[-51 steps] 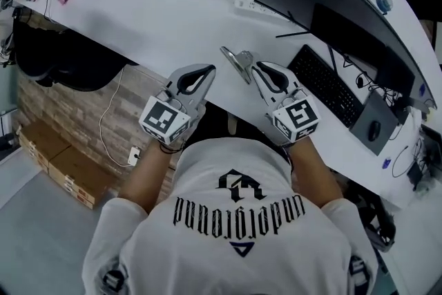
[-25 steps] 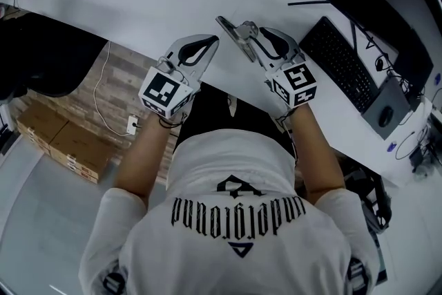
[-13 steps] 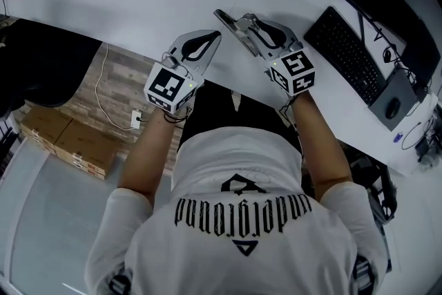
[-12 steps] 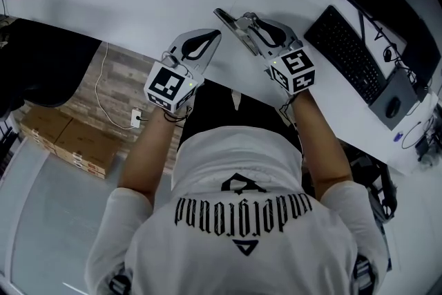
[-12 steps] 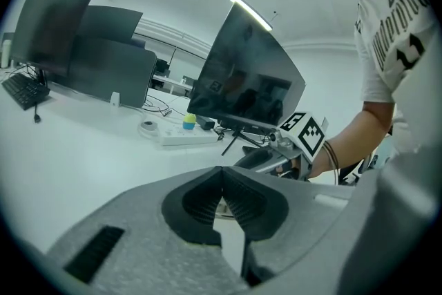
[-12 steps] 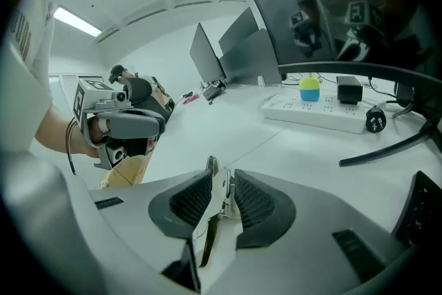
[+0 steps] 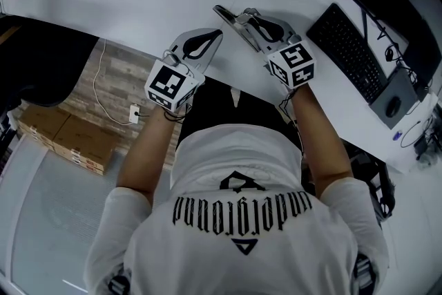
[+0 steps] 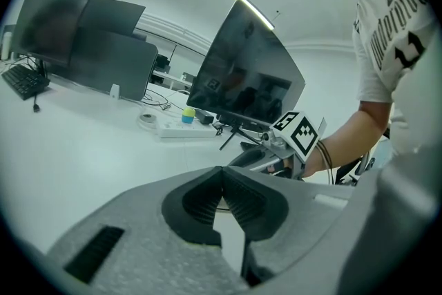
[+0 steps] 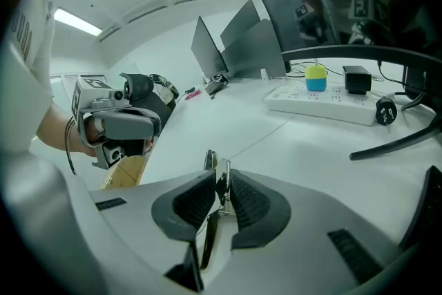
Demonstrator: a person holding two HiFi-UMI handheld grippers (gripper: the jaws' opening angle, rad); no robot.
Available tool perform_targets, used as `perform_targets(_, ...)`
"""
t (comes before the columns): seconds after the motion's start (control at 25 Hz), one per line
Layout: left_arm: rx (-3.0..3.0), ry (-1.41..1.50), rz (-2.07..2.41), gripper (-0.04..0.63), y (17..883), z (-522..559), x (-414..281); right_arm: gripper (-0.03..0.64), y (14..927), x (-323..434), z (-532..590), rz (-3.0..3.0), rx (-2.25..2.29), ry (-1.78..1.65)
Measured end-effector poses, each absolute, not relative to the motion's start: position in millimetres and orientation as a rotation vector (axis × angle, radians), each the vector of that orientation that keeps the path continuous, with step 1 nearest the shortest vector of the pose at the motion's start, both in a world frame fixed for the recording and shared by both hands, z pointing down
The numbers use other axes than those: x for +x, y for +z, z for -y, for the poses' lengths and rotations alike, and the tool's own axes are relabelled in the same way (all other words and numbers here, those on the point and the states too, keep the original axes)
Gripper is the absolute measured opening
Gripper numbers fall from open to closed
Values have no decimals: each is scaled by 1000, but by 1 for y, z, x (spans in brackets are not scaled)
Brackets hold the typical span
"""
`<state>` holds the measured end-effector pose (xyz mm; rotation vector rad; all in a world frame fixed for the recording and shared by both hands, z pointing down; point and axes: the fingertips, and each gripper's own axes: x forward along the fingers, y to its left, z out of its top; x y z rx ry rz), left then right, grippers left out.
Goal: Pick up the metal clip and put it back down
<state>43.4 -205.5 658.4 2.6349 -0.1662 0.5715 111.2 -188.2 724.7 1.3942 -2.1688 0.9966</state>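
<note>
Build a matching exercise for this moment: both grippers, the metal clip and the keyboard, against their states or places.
Things:
1. left gripper
2. right gripper
3. metal clip
4. keyboard

States or places:
A. black, lying to the right of the right gripper in the head view
B. jaws together, nothing between them
C. pinched between two jaws
D. jaws closed on a thing

Pairs: 1-B, 2-D, 3-C, 4-A
</note>
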Motion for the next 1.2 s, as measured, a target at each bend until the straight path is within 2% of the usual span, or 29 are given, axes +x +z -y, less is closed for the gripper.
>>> perform_targets(0.44, 2638, 558, 179, 15, 652, 194, 37, 28, 708, 91, 185, 2236, 1333, 932)
perform_targets(1.2, 2697, 465, 323, 14, 584, 148, 32, 24, 617, 81, 143, 2362, 1266, 672)
